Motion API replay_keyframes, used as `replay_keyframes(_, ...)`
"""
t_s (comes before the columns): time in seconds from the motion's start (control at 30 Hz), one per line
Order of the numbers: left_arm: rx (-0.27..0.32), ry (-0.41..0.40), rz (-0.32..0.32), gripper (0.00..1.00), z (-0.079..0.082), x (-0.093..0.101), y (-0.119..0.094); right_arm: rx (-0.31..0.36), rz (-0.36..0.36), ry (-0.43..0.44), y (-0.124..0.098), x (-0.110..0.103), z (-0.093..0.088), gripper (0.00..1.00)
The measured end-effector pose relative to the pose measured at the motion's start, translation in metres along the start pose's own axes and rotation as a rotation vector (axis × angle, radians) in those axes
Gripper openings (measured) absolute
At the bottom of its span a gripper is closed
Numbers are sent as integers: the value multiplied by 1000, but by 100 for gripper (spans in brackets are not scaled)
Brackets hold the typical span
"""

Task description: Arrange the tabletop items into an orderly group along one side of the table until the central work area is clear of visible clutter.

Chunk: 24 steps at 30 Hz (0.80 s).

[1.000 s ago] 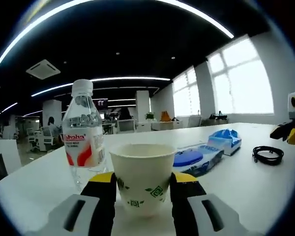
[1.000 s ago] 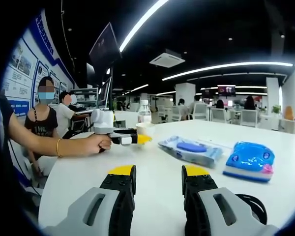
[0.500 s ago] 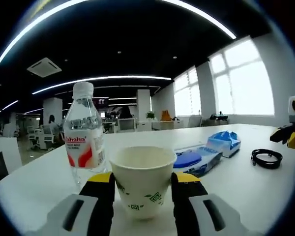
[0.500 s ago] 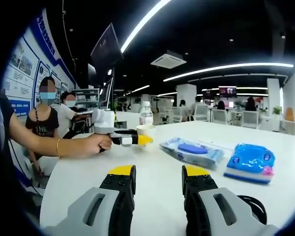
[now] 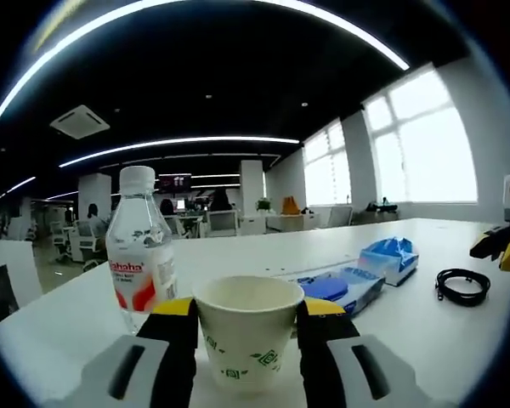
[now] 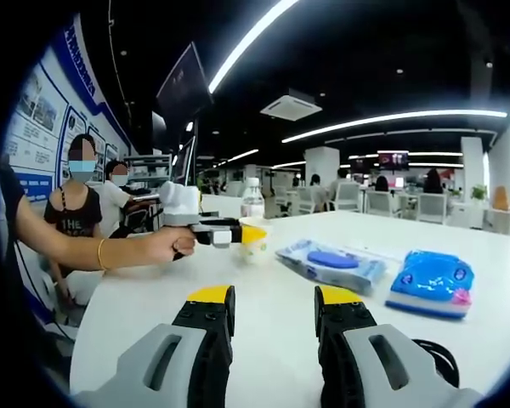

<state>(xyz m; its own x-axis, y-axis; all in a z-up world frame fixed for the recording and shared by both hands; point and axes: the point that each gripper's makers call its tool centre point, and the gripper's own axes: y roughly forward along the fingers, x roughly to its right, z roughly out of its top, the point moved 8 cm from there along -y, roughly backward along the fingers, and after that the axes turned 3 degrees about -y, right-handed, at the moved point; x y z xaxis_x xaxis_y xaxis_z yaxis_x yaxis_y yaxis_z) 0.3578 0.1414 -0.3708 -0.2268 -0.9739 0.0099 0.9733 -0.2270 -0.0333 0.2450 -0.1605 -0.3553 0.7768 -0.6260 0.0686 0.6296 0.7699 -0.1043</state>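
A paper cup (image 5: 247,330) is gripped between the jaws of the left hand-held gripper (image 5: 248,316), just above the white bench (image 5: 425,331). A water bottle (image 5: 140,250) is seen just beyond that gripper's left jaw. Further ahead to the right lie a wipes pack (image 5: 340,285), a blue pouch (image 5: 391,257) and a black cable (image 5: 461,285). The right hand-held gripper (image 6: 274,299) is held apart, with nothing between its jaws.

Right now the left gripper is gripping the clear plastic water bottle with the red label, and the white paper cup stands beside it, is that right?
Not quite. In the left gripper view, the left gripper holds the white paper cup between its jaws; the clear plastic water bottle with the red label stands beside it, ungripped.
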Motion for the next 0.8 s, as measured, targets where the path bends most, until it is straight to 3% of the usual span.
replay_keyframes(0.13,5,-2,10,44,0,0,1,3,1,-1,0,0,1,36)
replay_keyframes(0.5,91,-21,61,41,6,-4,7,2,6,0,-1,-3,0,36)
replay_keyframes(0.8,117,20,88,40,6,-1,16,6,1,4,-2,-2,1,35)
